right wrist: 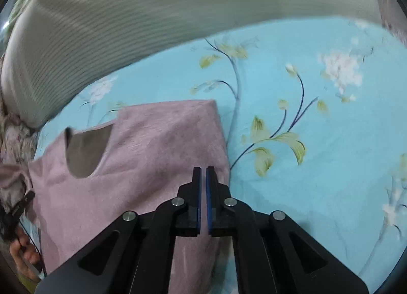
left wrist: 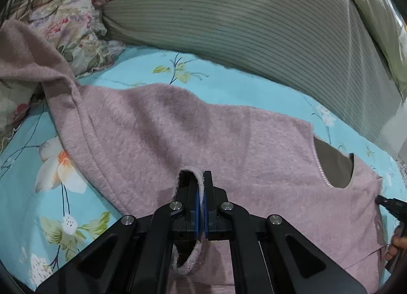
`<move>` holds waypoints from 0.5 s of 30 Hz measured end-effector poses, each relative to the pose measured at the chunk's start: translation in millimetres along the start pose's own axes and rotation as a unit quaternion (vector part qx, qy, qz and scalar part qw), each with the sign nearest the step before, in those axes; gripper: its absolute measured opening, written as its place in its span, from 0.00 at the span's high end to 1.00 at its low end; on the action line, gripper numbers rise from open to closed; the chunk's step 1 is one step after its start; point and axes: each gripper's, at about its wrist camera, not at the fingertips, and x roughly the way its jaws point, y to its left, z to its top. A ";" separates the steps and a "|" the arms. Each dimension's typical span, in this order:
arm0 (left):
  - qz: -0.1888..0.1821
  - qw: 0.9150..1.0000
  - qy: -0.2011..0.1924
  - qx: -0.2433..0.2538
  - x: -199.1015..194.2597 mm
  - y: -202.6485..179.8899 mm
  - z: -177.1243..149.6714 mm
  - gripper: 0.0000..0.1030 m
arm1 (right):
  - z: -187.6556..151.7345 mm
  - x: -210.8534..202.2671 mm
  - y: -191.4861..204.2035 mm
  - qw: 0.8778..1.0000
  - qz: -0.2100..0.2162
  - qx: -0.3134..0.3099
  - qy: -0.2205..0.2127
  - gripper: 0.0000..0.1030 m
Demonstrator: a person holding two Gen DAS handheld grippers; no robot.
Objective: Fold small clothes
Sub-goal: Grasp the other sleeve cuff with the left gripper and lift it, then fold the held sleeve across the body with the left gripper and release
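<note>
A fuzzy pink sweater [left wrist: 203,128] lies spread on the turquoise floral bedsheet [left wrist: 30,141], its grey-lined neck opening [left wrist: 333,167] to the right. My left gripper [left wrist: 202,174] is shut on a sleeve cuff [left wrist: 188,266], and the cuff's edge runs up between the blue pads. In the right wrist view the sweater [right wrist: 127,167] ends in a folded edge on the bedsheet [right wrist: 318,141]. My right gripper [right wrist: 203,168] hovers over that edge, shut, with nothing between its fingers. The neck opening [right wrist: 86,149] lies to its left.
A striped grey-green pillow [left wrist: 254,27] borders the far side of the bed and is also in the right wrist view [right wrist: 127,14]. Crumpled floral bedding [left wrist: 68,29] is piled at the far left. A person's hand [right wrist: 23,250] holds the other gripper at the left edge.
</note>
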 end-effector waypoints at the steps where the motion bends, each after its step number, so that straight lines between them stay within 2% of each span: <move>1: -0.001 1.000 0.005 -0.005 2.1 3.8 -1.0 0.99 | -4.7 -5.2 8.0 1.000 0.022 -0.005 0.002 0.96; 3: -0.003 1.000 0.012 -0.012 5.0 8.8 -3.3 0.99 | -18.8 -7.4 26.6 0.997 0.066 -0.028 0.022 0.95; 4: -0.003 1.000 0.014 -0.012 5.8 9.4 -4.6 0.98 | -25.0 -4.4 32.9 0.996 0.073 -0.038 0.035 0.93; 6: 0.004 1.000 0.018 -0.014 4.9 13.1 -7.6 0.97 | -39.0 7.1 38.6 0.995 0.064 -0.050 0.066 0.78; 7: 0.005 1.000 0.019 -0.016 3.6 15.0 -8.4 0.96 | -44.2 11.6 35.8 0.995 0.053 -0.047 0.074 0.74; 9: 0.008 1.000 0.018 -0.020 -3.0 24.6 -9.4 0.95 | -50.2 8.3 26.7 0.996 0.063 -0.025 0.065 0.74; 12: 0.023 0.999 0.008 -0.029 -16.6 42.9 -7.9 0.95 | -52.4 -7.9 21.3 0.997 0.051 -0.001 0.055 0.72; 15: 0.030 0.998 -0.002 -0.050 -29.3 66.1 -2.4 0.95 | -56.5 -33.2 24.9 0.996 0.083 0.000 0.032 0.61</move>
